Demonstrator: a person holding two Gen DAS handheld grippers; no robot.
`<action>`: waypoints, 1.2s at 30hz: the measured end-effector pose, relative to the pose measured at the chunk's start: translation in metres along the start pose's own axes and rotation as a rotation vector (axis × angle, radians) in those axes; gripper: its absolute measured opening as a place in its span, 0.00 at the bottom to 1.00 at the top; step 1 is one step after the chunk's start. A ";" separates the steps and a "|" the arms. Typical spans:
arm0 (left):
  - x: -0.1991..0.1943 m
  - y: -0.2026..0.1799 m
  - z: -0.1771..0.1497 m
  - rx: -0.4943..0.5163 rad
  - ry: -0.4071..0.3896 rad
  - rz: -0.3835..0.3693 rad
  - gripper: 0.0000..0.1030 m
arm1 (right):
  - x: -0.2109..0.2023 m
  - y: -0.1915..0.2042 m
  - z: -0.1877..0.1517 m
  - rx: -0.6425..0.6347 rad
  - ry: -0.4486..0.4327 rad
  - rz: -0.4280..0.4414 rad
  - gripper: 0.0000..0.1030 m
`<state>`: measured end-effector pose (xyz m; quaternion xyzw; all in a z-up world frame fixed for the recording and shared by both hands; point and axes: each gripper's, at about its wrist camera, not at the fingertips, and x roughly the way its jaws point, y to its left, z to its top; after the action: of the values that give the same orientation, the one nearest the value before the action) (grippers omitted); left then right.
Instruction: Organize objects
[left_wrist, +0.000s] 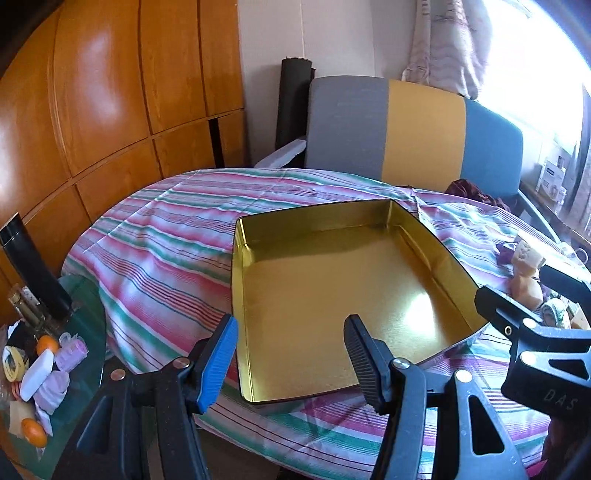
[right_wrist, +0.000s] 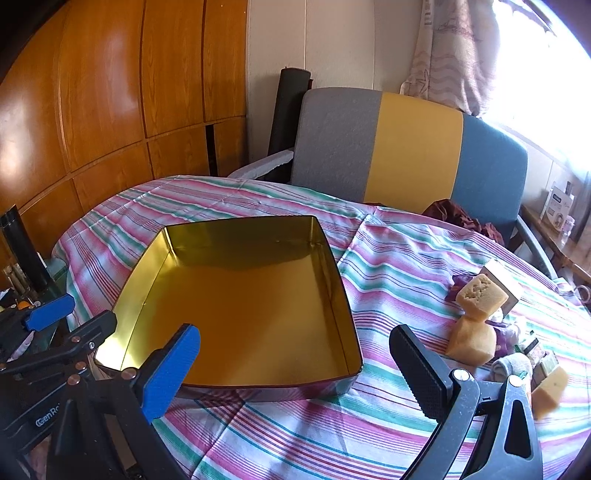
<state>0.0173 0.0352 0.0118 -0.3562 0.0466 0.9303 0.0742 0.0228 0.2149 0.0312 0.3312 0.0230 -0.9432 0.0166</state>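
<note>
One shallow gold-lined tin (right_wrist: 243, 295) lies open side up on the table's striped cloth (right_wrist: 388, 254), nothing in it, its long axis running from about 7 o'clock toward 1 o'clock in the right wrist view. The left gripper (left_wrist: 291, 354) hangs over the tin's near corner, jaws partly apart and gripping nothing. The right gripper (right_wrist: 295, 369) hovers at the tin's near right corner, jaws spread wide, nothing between them. At 3 o'clock of the tin sit three pale yellow sponge blocks (right_wrist: 480, 295), two stacked, beside small clutter too jumbled to count.
</note>
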 end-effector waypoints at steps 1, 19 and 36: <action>0.000 -0.001 -0.001 0.005 -0.001 0.002 0.59 | -0.001 -0.001 0.000 0.001 -0.002 -0.002 1.00; 0.006 -0.036 0.007 0.094 0.025 -0.115 0.65 | -0.007 -0.065 -0.005 0.086 0.012 -0.057 1.00; 0.015 -0.138 0.022 0.285 0.146 -0.507 0.64 | -0.050 -0.308 -0.047 0.536 0.070 -0.326 1.00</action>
<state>0.0153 0.1756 0.0129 -0.4085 0.0915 0.8382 0.3496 0.0767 0.5254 0.0352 0.3480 -0.1732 -0.8938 -0.2236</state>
